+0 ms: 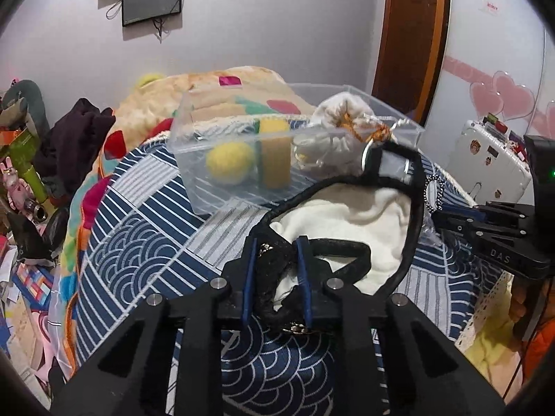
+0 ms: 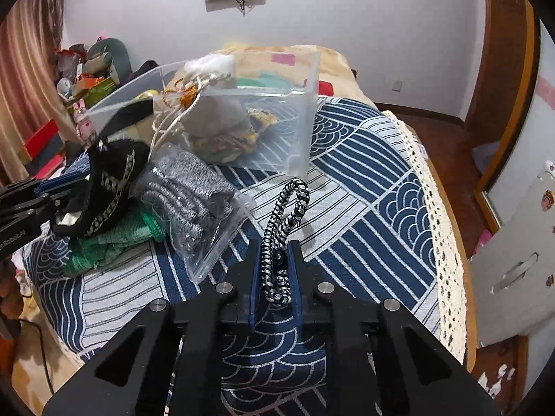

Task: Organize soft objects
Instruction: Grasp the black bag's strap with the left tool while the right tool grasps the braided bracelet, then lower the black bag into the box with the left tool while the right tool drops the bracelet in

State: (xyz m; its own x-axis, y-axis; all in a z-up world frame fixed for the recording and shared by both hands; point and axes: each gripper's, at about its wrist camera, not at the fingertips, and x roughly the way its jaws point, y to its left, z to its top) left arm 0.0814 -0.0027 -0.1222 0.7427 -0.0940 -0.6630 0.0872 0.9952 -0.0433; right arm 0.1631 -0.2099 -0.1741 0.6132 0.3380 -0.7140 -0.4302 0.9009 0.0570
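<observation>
My left gripper (image 1: pixel 276 242) is shut on the black fuzzy rim of a black hat with white lining (image 1: pixel 347 215) and holds it above the bedspread; the hat also shows in the right wrist view (image 2: pixel 107 187). My right gripper (image 2: pixel 274 246) is shut on a black-and-white braided cord (image 2: pixel 288 208), which loops up in front of it. A clear plastic box (image 1: pixel 222 180) stands behind, holding a yellow ball (image 1: pixel 229 163), a yellow sponge (image 1: pixel 275 152) and a white drawstring pouch (image 1: pixel 343 128). The right gripper (image 1: pixel 447 213) shows at the right of the left wrist view.
A bagged grey knit item (image 2: pixel 187 194) and a green knit item (image 2: pixel 104 242) lie on the blue patterned bedspread (image 2: pixel 364 187) under the hat. A colourful blanket (image 1: pixel 114 145) lies behind the box. Clutter fills the left side; a white suitcase (image 1: pixel 485 159) stands at the right.
</observation>
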